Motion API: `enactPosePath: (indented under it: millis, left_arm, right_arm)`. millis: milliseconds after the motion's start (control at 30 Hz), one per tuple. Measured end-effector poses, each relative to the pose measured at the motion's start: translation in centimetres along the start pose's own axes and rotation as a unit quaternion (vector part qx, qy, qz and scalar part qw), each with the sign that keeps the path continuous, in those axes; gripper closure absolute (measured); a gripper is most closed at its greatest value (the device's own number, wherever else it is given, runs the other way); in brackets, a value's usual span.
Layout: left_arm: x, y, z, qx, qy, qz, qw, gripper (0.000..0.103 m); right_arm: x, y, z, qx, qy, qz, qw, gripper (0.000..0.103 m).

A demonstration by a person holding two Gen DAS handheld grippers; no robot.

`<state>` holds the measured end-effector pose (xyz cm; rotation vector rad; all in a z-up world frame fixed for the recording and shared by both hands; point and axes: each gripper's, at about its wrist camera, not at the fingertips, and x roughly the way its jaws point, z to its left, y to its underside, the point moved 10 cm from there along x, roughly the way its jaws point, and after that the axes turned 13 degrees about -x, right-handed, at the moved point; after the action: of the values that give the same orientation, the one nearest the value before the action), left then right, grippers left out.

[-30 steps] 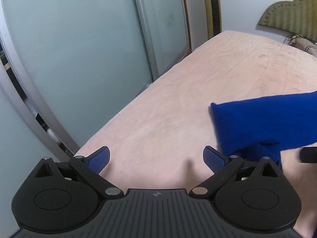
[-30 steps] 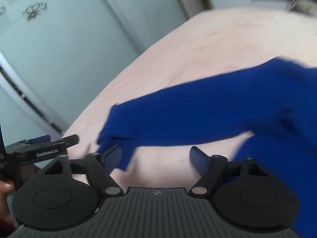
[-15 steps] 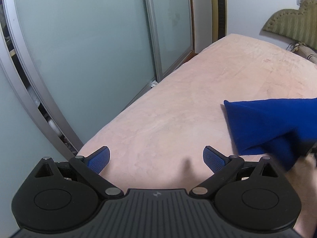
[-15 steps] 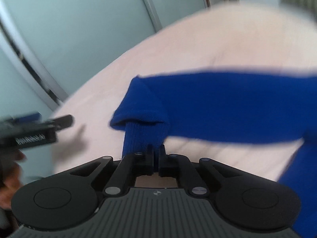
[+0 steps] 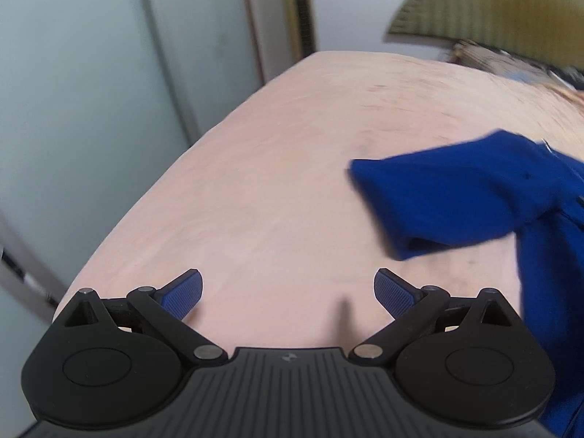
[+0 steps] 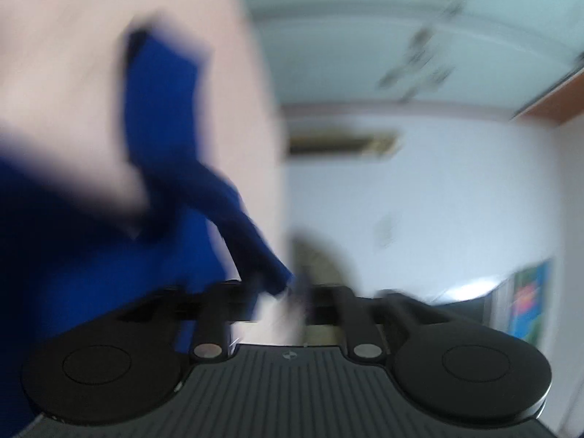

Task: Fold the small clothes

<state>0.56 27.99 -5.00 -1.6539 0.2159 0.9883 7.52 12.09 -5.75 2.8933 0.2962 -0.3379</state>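
The blue garment [image 5: 474,204] lies at right of frame on the pink bed [image 5: 277,182]. Left gripper [image 5: 288,294] gapes, holding nothing; the right gripper [image 6: 288,292] (badly blurred) has just been opening, with a blue fold at its jaws, grip unclear.

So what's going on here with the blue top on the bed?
A person with a gripper in each hand is folding a small blue top on the pink-covered bed. The right gripper has the end of the sleeve at its jaws, which have just been opening; blur hides whether they grip it. The left gripper hovers open and empty beside the top.
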Motion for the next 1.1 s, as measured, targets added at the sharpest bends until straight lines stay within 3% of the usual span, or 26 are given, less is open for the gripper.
enactPosePath:
  millis: [67,133,200,233,267,367,400,433,467,500,533,567,600,667,767,900,933,1100]
  left_arm:
    - [0.2,0.0,-0.7,0.016,-0.004,-0.001,0.9999,0.002]
    - [0.7,0.0,-1.3,0.020,-0.004,0.005,0.9998,0.002]
    - [0.8,-0.1,-2.0,0.016,0.006,0.014,0.9998,0.002]
    - [0.7,-0.2,-2.3,0.015,0.011,0.017,0.9997,0.002]
    - [0.7,-0.1,-2.5,0.015,0.016,0.019,0.9996,0.002]
    - [0.3,0.0,-3.6,0.021,0.018,0.017,0.9995,0.002]
    - [0.2,0.0,-3.7,0.025,0.015,0.017,0.9994,0.002]
    - [0.2,0.1,-3.9,0.027,0.013,0.017,0.9994,0.002]
    - [0.2,0.1,-4.0,0.028,0.011,0.017,0.9994,0.002]
    - [0.1,0.1,-4.2,0.029,0.010,0.018,0.9994,0.002]
    - [0.2,0.0,-4.4,0.030,0.009,0.019,0.9993,0.002]
    - [0.2,-0.1,-4.6,0.031,0.007,0.018,0.9993,0.002]
    - [0.1,-0.3,-4.9,0.033,0.005,0.017,0.9993,0.002]
    - [0.2,-0.9,-5.8,0.036,0.005,0.012,0.9993,0.002]
    - [0.0,-2.5,-7.8,0.039,0.009,-0.004,0.9992,0.002]
    - [-0.3,-4.3,-11.7,0.045,0.028,-0.022,0.9983,0.002]
    - [-0.3,-4.5,-12.7,0.049,0.035,-0.023,0.9980,0.002]
    - [-0.2,-4.2,-18.9,0.076,0.078,-0.016,0.9939,0.002]
  right_arm:
    - [0.4,3.0,1.2,0.066,-0.050,0.032,0.996,0.056]
    - [0.5,5.9,0.0,0.205,-0.093,0.058,0.973,0.056]
    - [0.8,9.3,-2.1,0.392,-0.139,0.061,0.908,0.053]
    - [1.3,10.7,-3.2,0.492,-0.165,0.053,0.853,0.051]
    - [2.0,12.1,-3.9,0.585,-0.191,0.044,0.787,0.051]
    - [4.9,15.6,-2.8,0.787,-0.273,0.015,0.553,0.047]
    - [5.8,15.7,-1.7,0.824,-0.292,0.009,0.486,0.049]
    - [6.7,16.0,-0.8,0.847,-0.311,0.005,0.431,0.050]
    - [6.7,15.4,0.6,0.857,-0.323,0.005,0.403,0.053]
    - [7.1,15.0,1.1,0.860,-0.332,0.005,0.387,0.054]
    - [7.4,14.1,1.4,0.858,-0.340,0.003,0.386,0.054]
    - [7.7,13.1,1.4,0.851,-0.348,-0.003,0.394,0.057]
    - [7.8,12.2,1.2,0.843,-0.352,-0.005,0.407,0.073]
    - [8.1,11.4,1.2,0.822,-0.353,0.005,0.447,0.093]
    - [7.8,11.6,0.5,0.808,-0.331,-0.001,0.487,0.094]
    - [6.7,14.8,-3.6,0.782,-0.249,-0.013,0.571,0.095]
    - [5.9,16.7,-4.2,0.781,-0.229,-0.013,0.581,0.095]
    - [2.6,26.5,-5.3,0.796,-0.136,0.030,0.589,0.095]
